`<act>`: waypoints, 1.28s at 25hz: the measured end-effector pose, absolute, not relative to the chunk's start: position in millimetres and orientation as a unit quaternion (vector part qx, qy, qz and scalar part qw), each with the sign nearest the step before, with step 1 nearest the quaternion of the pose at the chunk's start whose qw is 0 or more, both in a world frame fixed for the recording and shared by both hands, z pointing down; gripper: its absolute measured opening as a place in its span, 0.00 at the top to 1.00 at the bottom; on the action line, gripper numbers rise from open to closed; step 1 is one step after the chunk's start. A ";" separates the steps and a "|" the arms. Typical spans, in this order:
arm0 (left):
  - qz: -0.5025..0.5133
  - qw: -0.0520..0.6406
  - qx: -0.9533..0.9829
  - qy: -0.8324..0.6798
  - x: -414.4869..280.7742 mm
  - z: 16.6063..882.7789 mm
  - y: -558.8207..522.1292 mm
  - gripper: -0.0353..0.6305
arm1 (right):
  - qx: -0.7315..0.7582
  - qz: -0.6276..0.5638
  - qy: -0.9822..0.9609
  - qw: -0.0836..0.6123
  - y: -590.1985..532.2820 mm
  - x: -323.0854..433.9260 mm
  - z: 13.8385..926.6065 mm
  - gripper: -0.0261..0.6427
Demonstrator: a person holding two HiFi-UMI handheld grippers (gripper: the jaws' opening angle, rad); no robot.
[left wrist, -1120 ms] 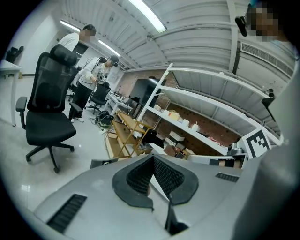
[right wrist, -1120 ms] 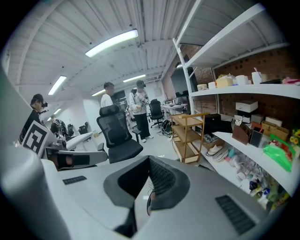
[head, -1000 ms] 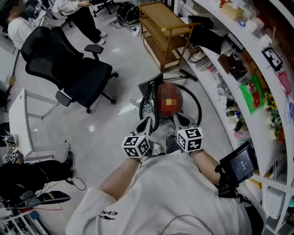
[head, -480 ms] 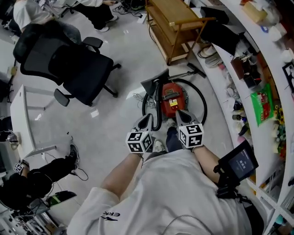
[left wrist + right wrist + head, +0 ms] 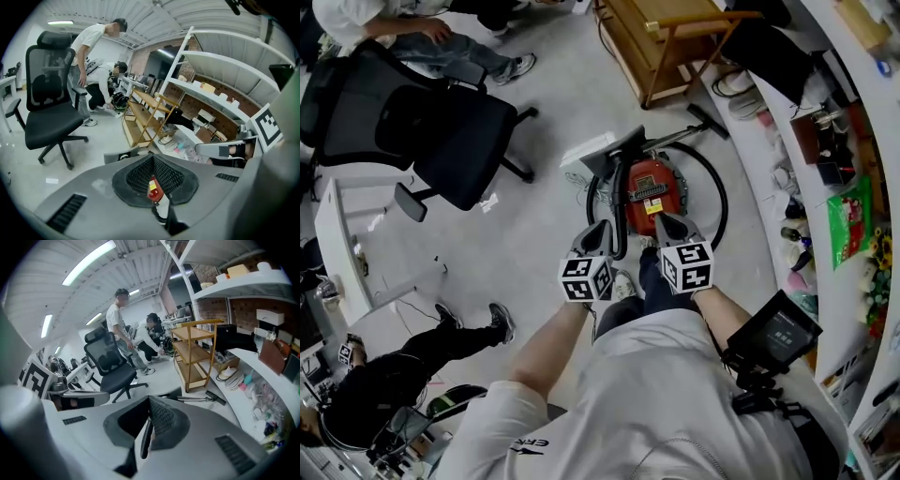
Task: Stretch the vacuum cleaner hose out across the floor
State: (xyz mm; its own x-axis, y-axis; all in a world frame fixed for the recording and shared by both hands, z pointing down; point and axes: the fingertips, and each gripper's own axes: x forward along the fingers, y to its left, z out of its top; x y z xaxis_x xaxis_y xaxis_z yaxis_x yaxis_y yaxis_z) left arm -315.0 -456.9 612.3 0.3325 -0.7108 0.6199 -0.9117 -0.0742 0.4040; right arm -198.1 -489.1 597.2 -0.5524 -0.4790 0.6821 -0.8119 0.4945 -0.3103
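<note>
Overhead first, head view: the left gripper (image 5: 600,236) and right gripper (image 5: 660,223) are pointing down side by side just above the red vacuum cleaner (image 5: 649,187), which is sitting on the grey floor (image 5: 534,216). Its black hose (image 5: 724,202) is lying curled in a loop round the body, not stretched out. A wooden rack (image 5: 661,37) is standing beyond it, and an office chair (image 5: 441,122) to the left. The white curved shelving (image 5: 748,141) on the right is carrying small goods, among them a green packet (image 5: 848,220); most are too small to name.

Left gripper view: the left gripper (image 5: 153,161) is showing its jaws together, clamping nothing. A sliver of the vacuum cleaner (image 5: 153,187) is showing below them. The shelving (image 5: 225,65) is holding pale boxes (image 5: 206,88) on its middle tier.

Right gripper view: the right gripper (image 5: 149,401) is likewise keeping its jaws together on nothing. A length of hose (image 5: 146,437) is showing beneath them. Slippers (image 5: 229,372) are lying on the low shelf, and a tan box (image 5: 238,271) is sitting on the top tier.
</note>
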 end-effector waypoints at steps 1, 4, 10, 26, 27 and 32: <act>0.137 0.384 0.720 -0.561 -314.5 619.5 -461.7 0.94 | 0.389 0.318 -0.822 0.267 -493.3 -199.1 604.3 0.97; 0.156 0.385 0.717 -0.560 -314.3 642.4 -471.7 0.94 | 0.380 0.329 -0.820 0.273 -502.1 -203.3 627.5 0.97; 0.180 0.404 0.707 -0.552 -312.9 688.3 -483.4 0.94 | 0.364 0.356 -0.812 0.285 -513.1 -208.6 674.5 0.97; 0.259 0.436 0.701 -0.502 -305.7 814.7 -517.4 0.76 | 0.341 0.409 -0.791 0.301 -534.5 -208.8 779.1 0.97; 0.262 0.438 0.698 -0.503 -306.9 821.1 -519.8 0.74 | 0.341 0.411 -0.790 0.302 -533.5 -208.3 782.8 0.97; 0.281 0.443 0.688 -0.502 -309.1 849.2 -532.9 0.68 | 0.341 0.420 -0.784 0.304 -534.7 -204.4 795.8 0.97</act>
